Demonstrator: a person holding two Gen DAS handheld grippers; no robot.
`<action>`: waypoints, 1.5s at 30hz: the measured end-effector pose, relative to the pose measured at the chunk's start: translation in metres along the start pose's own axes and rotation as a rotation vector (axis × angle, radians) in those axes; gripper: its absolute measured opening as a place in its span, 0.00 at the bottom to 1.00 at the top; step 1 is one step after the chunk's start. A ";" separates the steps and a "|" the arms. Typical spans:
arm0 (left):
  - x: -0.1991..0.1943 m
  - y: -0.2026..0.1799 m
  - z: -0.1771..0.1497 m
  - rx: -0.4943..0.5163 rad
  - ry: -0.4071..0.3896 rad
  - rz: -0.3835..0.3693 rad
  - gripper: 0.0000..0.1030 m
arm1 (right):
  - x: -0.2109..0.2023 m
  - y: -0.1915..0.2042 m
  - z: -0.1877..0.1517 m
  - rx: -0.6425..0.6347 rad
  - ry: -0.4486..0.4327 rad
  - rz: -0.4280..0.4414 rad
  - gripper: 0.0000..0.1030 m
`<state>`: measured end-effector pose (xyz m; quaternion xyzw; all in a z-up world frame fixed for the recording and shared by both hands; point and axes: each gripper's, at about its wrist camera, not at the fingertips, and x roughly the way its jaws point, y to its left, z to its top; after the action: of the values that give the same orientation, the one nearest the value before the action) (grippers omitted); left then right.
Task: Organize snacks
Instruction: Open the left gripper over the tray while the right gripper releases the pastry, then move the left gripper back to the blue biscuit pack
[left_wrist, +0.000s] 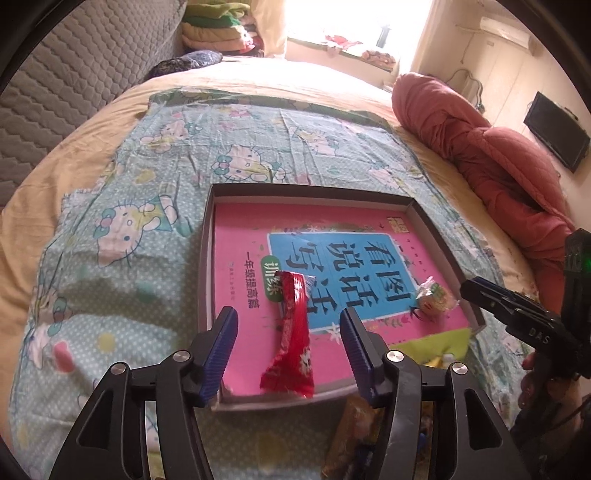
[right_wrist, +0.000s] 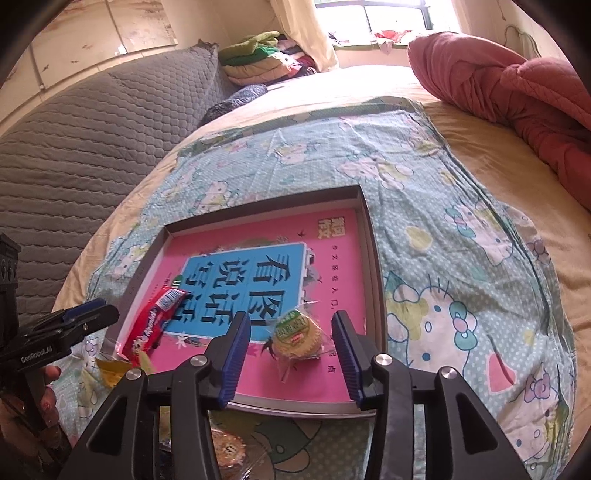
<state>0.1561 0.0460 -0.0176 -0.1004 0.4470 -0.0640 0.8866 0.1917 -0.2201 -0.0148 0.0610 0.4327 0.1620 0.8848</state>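
Observation:
A shallow grey box (left_wrist: 206, 258) (right_wrist: 373, 266) lies on the bed with a pink book (left_wrist: 240, 229) (right_wrist: 332, 384) covering its floor. A long red snack packet (left_wrist: 293, 332) (right_wrist: 151, 328) rests on the book, between the fingers of my left gripper (left_wrist: 288, 317), which is open; the pads stand clear of the packet. A round biscuit in clear wrap (right_wrist: 300, 334) (left_wrist: 432, 299) sits near the box's right side, between the fingers of my right gripper (right_wrist: 291, 321), also open and not touching it. Each gripper shows at the edge of the other's view (left_wrist: 471, 290) (right_wrist: 98, 310).
More snack packets lie in front of the box: a brown one (left_wrist: 351, 435), a yellow-green one (left_wrist: 443, 339) (right_wrist: 110, 369), a round biscuit pack (right_wrist: 229, 450). A cartoon-print cloth (left_wrist: 122, 221) covers the bed. A red quilt (left_wrist: 517, 177) is at right, a grey padded headboard (right_wrist: 74, 147) at left.

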 end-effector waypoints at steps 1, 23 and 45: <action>-0.003 -0.001 -0.002 0.002 -0.002 0.005 0.59 | -0.002 0.002 0.001 -0.006 -0.006 0.006 0.45; -0.057 -0.019 -0.018 -0.012 -0.053 0.062 0.65 | -0.037 0.028 0.003 -0.100 -0.080 0.098 0.56; -0.067 -0.035 -0.035 0.007 -0.027 0.051 0.76 | -0.064 0.038 -0.014 -0.159 -0.125 0.126 0.64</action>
<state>0.0871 0.0214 0.0226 -0.0865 0.4374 -0.0416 0.8941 0.1351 -0.2068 0.0331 0.0277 0.3577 0.2470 0.9002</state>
